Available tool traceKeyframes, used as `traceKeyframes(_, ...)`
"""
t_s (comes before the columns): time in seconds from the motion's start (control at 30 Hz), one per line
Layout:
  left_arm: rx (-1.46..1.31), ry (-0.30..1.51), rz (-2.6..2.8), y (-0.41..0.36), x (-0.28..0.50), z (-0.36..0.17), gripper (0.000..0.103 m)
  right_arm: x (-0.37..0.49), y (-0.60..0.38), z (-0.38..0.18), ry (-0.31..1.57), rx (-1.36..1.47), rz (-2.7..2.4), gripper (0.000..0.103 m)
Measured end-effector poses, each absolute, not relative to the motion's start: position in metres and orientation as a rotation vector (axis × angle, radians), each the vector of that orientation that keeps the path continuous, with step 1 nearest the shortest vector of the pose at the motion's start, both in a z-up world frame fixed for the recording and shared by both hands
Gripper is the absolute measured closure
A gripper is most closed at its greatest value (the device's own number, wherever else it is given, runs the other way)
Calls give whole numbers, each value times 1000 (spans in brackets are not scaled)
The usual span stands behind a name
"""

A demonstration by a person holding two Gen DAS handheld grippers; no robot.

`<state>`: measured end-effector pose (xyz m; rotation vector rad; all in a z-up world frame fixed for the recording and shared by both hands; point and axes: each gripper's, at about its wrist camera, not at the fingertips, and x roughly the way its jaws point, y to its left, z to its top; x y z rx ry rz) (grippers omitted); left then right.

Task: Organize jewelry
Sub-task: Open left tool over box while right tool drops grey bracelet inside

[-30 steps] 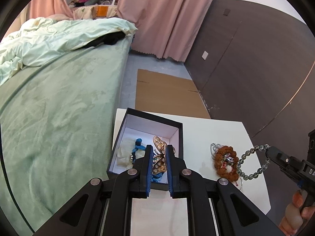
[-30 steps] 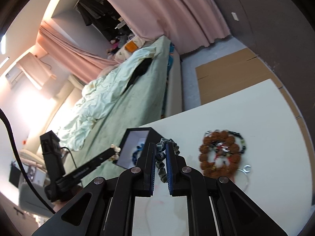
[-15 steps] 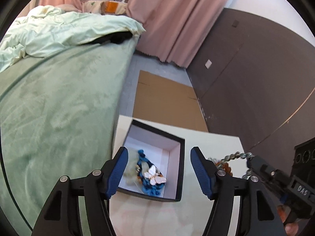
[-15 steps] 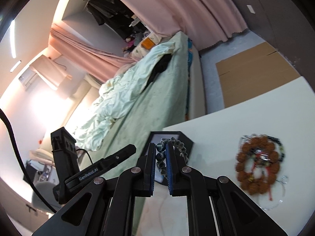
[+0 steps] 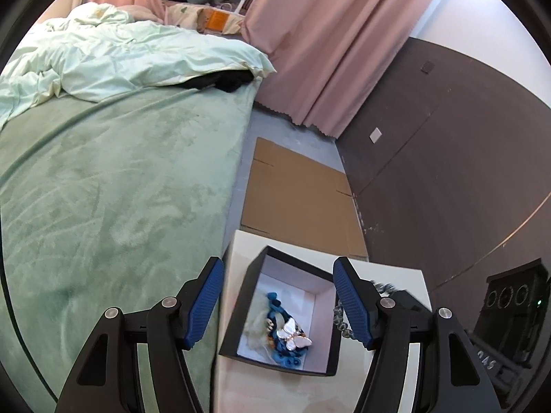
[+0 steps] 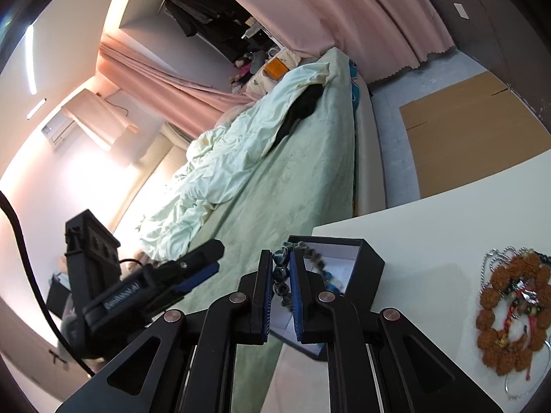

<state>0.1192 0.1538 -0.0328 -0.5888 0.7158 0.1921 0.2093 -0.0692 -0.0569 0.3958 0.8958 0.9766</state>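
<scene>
My left gripper (image 5: 277, 304) has matte black angular arms, round silver screws at the joints and ribbed blue pads (image 5: 351, 304) on the fingers. My right gripper (image 6: 279, 292) looks the same. A black cable (image 6: 20, 251) trails from the left unit's boxy body.

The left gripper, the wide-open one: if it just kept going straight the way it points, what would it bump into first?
Most likely the black jewelry box. The left gripper points down at it, open jaws spanning it, the butterfly brooch inside. Depth is hard to judge here.
</scene>
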Motion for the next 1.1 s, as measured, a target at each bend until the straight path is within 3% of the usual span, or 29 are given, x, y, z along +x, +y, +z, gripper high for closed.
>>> traceKeyframes(0.03,-596,712,193,156,120,-33,36,210,-66,-58,911,374,975,89)
traceKeyframes(0.07,-600,708,192,157,121,-33,36,212,-63,-60,941,356,980,75)
traceKeyframes(0.1,-602,705,190,157,122,-33,36,214,-63,-61,957,353,981,54)
traceKeyframes(0.13,-603,704,188,157,123,-34,36,215,-66,-62,950,361,968,49)
traceKeyframes(0.73,-543,635,88,100,123,-30,35,223,-145,-45,934,377,784,48)
traceKeyframes(0.87,-512,632,52,80,119,-27,26,218,-171,-41,923,358,689,21)
traceKeyframes(1.1,-478,651,28,60,113,-27,22,207,-204,-44,953,329,621,21)
